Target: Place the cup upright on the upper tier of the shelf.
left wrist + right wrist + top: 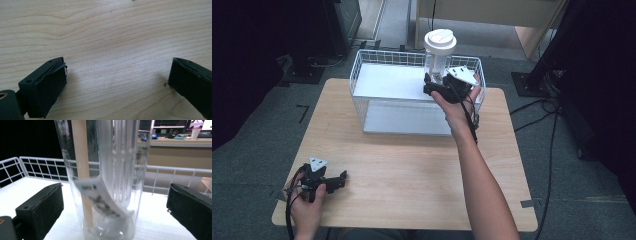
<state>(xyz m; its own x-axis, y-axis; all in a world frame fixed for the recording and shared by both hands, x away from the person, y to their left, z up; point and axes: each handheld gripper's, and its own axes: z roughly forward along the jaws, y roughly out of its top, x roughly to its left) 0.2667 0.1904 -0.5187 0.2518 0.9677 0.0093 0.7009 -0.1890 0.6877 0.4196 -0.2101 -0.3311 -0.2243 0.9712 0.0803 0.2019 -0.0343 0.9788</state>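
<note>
The clear bottle [107,182] stands in the white wire basket [362,75], at its two o'clock corner, white lid on top. The right gripper [113,202] straddles it, jaws wide, gripping nothing. Likely light, slick, crushable (take the lower wall gently). The left gripper [116,80] rests open, empty.

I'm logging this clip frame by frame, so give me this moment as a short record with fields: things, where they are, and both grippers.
container: clear bottle with white lid, upright in the wire basket
basket: white, at the far side of the wooden table
right gripper: jaws open, one on each side of the bottle, pads clear of it
left gripper: jaws open over bare table, nothing between them
bottle contents: a paper label; the rest is blurred
</note>
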